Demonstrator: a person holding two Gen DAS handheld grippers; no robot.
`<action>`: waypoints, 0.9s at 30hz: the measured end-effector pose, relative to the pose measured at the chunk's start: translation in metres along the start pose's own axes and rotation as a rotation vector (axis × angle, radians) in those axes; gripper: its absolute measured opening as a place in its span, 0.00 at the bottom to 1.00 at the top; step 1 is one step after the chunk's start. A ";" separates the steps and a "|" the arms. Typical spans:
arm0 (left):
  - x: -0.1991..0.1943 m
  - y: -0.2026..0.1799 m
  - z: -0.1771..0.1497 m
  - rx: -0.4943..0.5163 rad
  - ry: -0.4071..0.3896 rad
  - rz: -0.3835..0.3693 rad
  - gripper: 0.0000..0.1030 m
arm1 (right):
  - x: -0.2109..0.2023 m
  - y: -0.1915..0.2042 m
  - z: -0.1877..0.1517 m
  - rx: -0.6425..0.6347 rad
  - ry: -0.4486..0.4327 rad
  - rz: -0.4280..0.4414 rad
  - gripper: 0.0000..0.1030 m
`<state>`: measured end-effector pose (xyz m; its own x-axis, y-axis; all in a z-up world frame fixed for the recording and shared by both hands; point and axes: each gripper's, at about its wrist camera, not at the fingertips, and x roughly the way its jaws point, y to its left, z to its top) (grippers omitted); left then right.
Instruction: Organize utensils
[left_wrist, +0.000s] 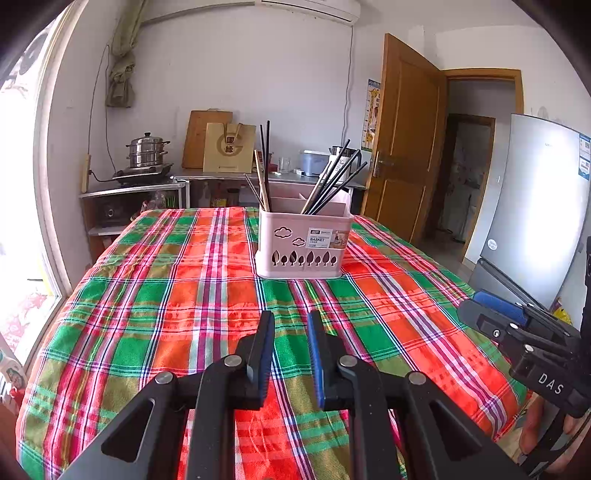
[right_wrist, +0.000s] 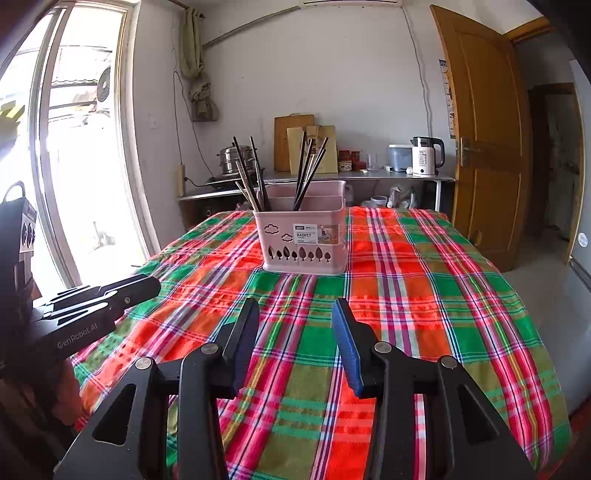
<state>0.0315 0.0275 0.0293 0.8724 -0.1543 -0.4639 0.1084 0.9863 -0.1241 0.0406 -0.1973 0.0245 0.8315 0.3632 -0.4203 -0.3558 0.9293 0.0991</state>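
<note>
Right wrist view is showing both grippers, right gripper (right_wrist: 295, 343) and left gripper (left_wrist: 290, 350), gaping empty near the basket (right_wrist: 304, 243); its chopsticks (right_wrist: 308, 173) are looking light, stiff, slippery, best pinched near the tops.

We cannot see the chopsticks' (left_wrist: 332, 181) lower ends inside the basket (left_wrist: 303, 254), nor read its label's (right_wrist: 308, 233) small print. The fridge (left_wrist: 543, 206) runs off the frame's right edge.
</note>
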 end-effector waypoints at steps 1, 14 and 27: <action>-0.001 0.001 -0.001 -0.002 -0.003 0.003 0.17 | -0.001 0.001 -0.002 -0.003 0.001 -0.005 0.41; -0.001 0.001 -0.009 0.009 -0.001 0.046 0.17 | -0.003 0.007 -0.005 -0.030 -0.002 -0.029 0.41; 0.000 -0.005 -0.009 0.024 -0.006 0.062 0.17 | -0.007 0.008 -0.003 -0.039 -0.018 -0.045 0.41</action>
<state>0.0263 0.0223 0.0218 0.8807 -0.0922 -0.4646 0.0652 0.9951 -0.0739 0.0303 -0.1927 0.0255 0.8545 0.3226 -0.4071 -0.3341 0.9415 0.0447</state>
